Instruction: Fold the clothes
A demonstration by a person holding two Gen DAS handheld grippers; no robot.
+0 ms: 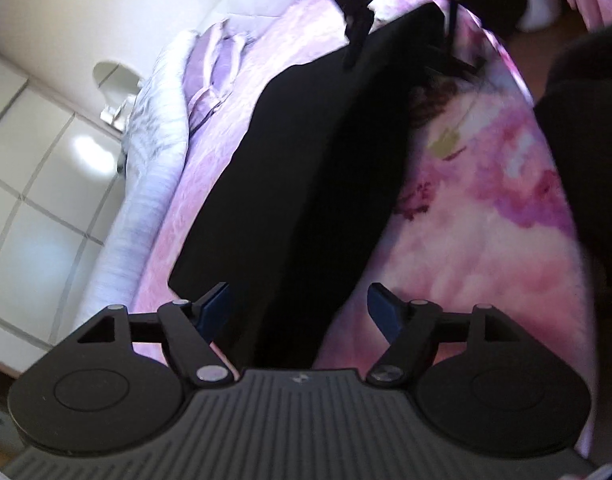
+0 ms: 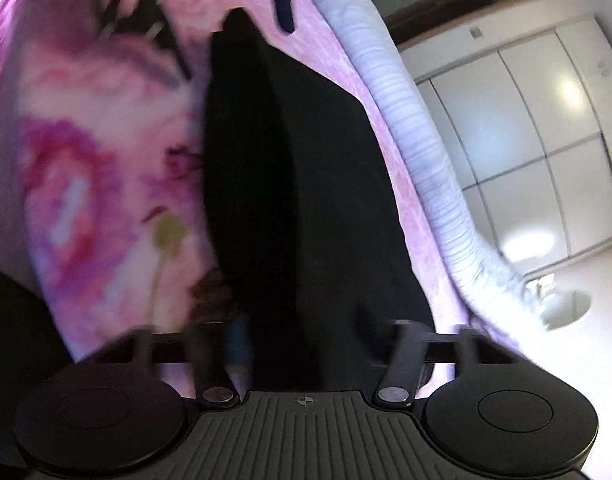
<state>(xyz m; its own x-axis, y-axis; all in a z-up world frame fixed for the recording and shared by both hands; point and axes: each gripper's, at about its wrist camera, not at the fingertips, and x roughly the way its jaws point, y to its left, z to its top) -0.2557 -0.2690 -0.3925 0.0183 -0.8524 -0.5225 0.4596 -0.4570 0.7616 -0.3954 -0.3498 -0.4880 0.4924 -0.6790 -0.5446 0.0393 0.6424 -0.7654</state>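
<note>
A long black garment [image 1: 306, 160] lies stretched out on a pink flowered bedspread [image 1: 486, 208]. My left gripper [image 1: 298, 304] is open and empty, its blue-tipped fingers [image 1: 216, 308] standing either side of the garment's near end, just above it. The right gripper [image 1: 358, 20] shows at the far end of the garment in the left wrist view. In the right wrist view the garment [image 2: 306, 184] runs away from my right gripper [image 2: 302, 340], which is open and blurred over its near end. The left gripper [image 2: 284, 0] shows at the far end.
The bedspread [image 2: 86, 160] covers a bed with a pale striped mattress edge [image 1: 154, 168] [image 2: 418, 128]. A folded lilac cloth [image 1: 214, 68] lies near the bed's edge. White tiled floor [image 1: 38, 184] and white cabinet doors [image 2: 526, 128] lie beyond. A person's dark clothing [image 1: 586, 140] is at the right.
</note>
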